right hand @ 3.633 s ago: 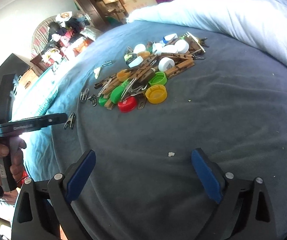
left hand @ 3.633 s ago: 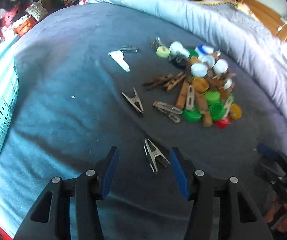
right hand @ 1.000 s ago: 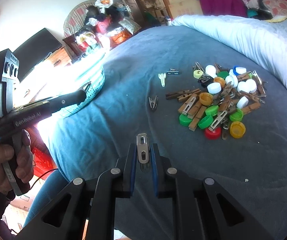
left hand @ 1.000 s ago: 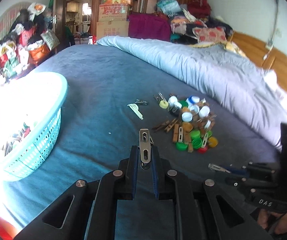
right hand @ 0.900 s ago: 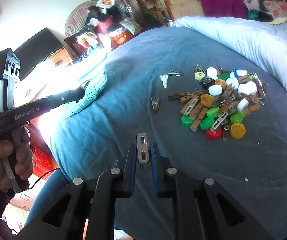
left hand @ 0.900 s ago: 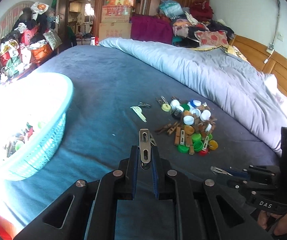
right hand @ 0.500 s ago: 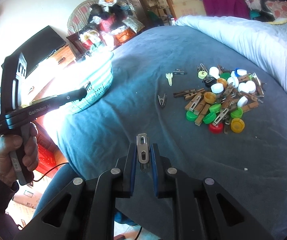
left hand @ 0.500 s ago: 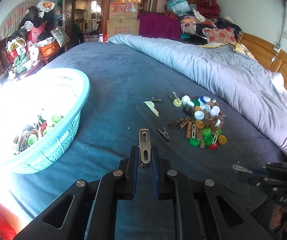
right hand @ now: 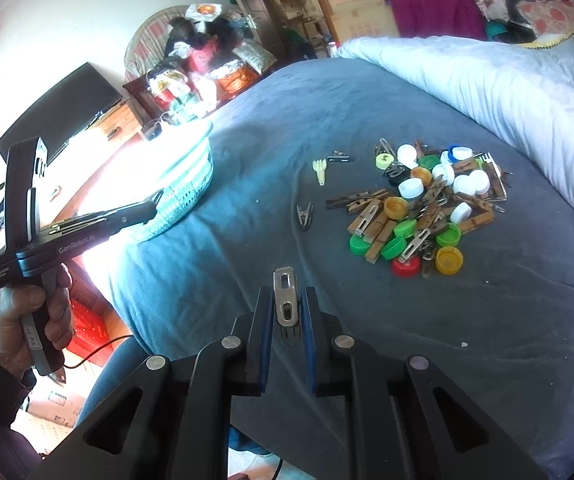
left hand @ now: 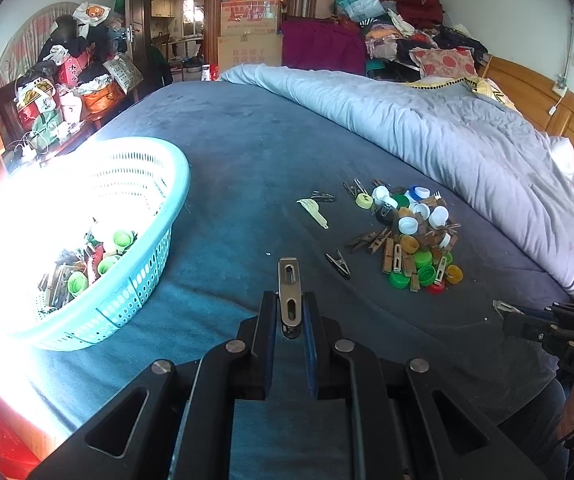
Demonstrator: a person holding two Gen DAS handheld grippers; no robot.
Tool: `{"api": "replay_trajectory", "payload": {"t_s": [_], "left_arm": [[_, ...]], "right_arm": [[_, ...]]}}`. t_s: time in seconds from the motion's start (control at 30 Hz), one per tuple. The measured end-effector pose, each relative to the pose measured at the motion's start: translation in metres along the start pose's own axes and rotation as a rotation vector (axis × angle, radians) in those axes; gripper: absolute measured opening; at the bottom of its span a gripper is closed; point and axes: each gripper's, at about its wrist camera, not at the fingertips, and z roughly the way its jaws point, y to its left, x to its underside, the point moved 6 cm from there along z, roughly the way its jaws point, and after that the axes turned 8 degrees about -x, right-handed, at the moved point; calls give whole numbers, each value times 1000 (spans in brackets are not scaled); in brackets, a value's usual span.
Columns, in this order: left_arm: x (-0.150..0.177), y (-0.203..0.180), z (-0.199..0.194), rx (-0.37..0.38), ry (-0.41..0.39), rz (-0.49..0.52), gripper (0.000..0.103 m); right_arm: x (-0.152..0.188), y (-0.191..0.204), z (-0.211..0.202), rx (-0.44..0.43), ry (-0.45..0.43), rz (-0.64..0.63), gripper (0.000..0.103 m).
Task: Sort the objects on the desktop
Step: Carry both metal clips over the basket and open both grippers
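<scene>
Clips of metal are sitting in both grippers. In the left wrist view, the left gripper (left hand: 289, 314) is clamping a metal clip (left hand: 289, 298) between its blue pads, and the clip is pointing up and forward, above the blue bed cover (left hand: 247, 152). Only the lower part of the clip is sitting between the pads, so I judge it could be slipping out or turning if the hand is swinging fast toward the turquoise basket (left hand: 135, 292). The basket is standing at the left, near the bed edge, and strong sun is washing out its inside; because of this glare, a release could be landing on the rim or outside. Nothing is standing between the gripper and the basket. A dark clip (left hand: 337, 264) is lying alone on the cover, and beside it the pile of caps and pegs (left hand: 415, 240) is waiting.

In the right wrist view, the right gripper (right hand: 287, 314) is also squeezing a metal clip (right hand: 285, 296) in the same way. The left hand (right hand: 31, 320) with its tool is hanging between this gripper and the basket (right hand: 185, 192), so both tools could be bumping together if they are going to the basket at once. A pale plastic fork (right hand: 319, 170) and a folded quilt (right hand: 507, 80) are lying further away.
</scene>
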Motion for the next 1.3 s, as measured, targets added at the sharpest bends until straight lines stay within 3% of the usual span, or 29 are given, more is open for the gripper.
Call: {"api": "replay_trajectory", "payload": {"t_s": [0.23,0.53,0.7,0.97,1.13,1.3], "left_arm": [[-14,17,-2,-6,-2,-37,13],[-49,90,-9,-74,-41,-143,13],[-69,145,-19,-142,-76,-208,13],[-81,215,-8,-203,-56,-274,13],[-80,238,9,-206,-13,-280,13],[-83,250,25,-207,15,-274,13]], "right_arm": [[-12,-2,-3,-1,-16,-10,14],[-69,19,9,-54,-58,-66,14],[-123,58,32,-112,-84,-159,14],[-196,140,83,-225,-70,-275,14],[-224,183,126,-271,-27,-320,14],[-231,217,173,-292,41,-359,14]]}}
